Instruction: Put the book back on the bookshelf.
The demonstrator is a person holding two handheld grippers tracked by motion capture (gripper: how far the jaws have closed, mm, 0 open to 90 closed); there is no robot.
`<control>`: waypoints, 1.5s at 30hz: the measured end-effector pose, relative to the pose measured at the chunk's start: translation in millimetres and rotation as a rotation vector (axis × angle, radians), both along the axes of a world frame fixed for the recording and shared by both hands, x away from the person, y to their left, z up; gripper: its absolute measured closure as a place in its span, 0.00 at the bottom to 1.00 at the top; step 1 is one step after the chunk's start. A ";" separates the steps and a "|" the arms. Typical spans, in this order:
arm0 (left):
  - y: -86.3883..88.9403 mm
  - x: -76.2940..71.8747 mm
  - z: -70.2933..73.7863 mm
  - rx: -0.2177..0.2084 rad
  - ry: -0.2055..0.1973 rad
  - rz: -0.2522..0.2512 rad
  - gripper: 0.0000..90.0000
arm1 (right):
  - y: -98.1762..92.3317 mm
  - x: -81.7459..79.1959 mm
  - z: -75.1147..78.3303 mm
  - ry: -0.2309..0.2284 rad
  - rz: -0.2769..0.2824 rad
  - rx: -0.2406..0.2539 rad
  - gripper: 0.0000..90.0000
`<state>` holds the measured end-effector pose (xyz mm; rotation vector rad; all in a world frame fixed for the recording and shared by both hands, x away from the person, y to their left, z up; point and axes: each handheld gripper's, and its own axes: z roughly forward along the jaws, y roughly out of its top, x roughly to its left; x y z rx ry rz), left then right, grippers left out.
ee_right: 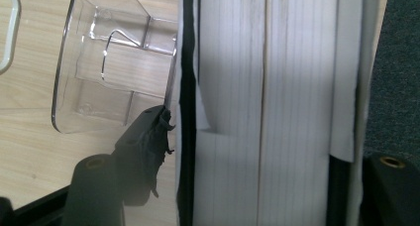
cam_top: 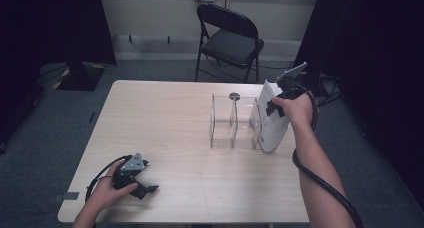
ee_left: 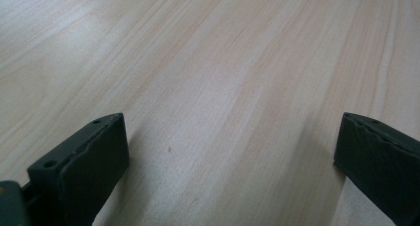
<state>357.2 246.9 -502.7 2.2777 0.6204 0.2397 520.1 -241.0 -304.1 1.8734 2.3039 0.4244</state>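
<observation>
Fingers on my right gripper (cam_top: pixel 274 108) straddle a thick white book (cam_top: pixel 272 119) that stands on end near the right edge of the surface (cam_top: pixel 170 118), leaning a little against the right wall of the clear acrylic divider rack (cam_top: pixel 234 122). From the right gripper view I see the page block (ee_right: pixel 267 107) between the two fingers, with one finger (ee_right: pixel 148 141) sitting just off the dark cover on the rack side and the other (ee_right: pixel 391 186) at the far side of the book; the fingers are partly spread, and I cannot tell whether the pads press on the covers. The book's lower end rests on the surface just beside the rack. My left gripper (cam_top: pixel 142 185) lies low near the front left corner of the surface, well apart from the book and rack. In the left gripper view its fingers (ee_left: pixel 84 166) stand wide apart over bare wood grain with nothing between them. Beyond the far edge a black folding chair (cam_top: pixel 230 38) stands on the floor.
</observation>
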 end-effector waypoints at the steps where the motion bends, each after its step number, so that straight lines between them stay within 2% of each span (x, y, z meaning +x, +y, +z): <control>1: 0.0 0.0 0.0 0.000 0.000 0.000 0.00 | 0.0 -0.4 0.0 0.002 -0.001 0.001 0.34; 18: 0.1 0.2 0.0 0.000 0.000 -0.002 0.00 | -4.7 -10.7 3.9 -0.024 0.022 0.022 0.29; 45: 0.1 0.0 -0.1 -0.001 0.001 -0.001 0.00 | -11.0 -28.7 4.9 -0.021 0.061 0.046 0.28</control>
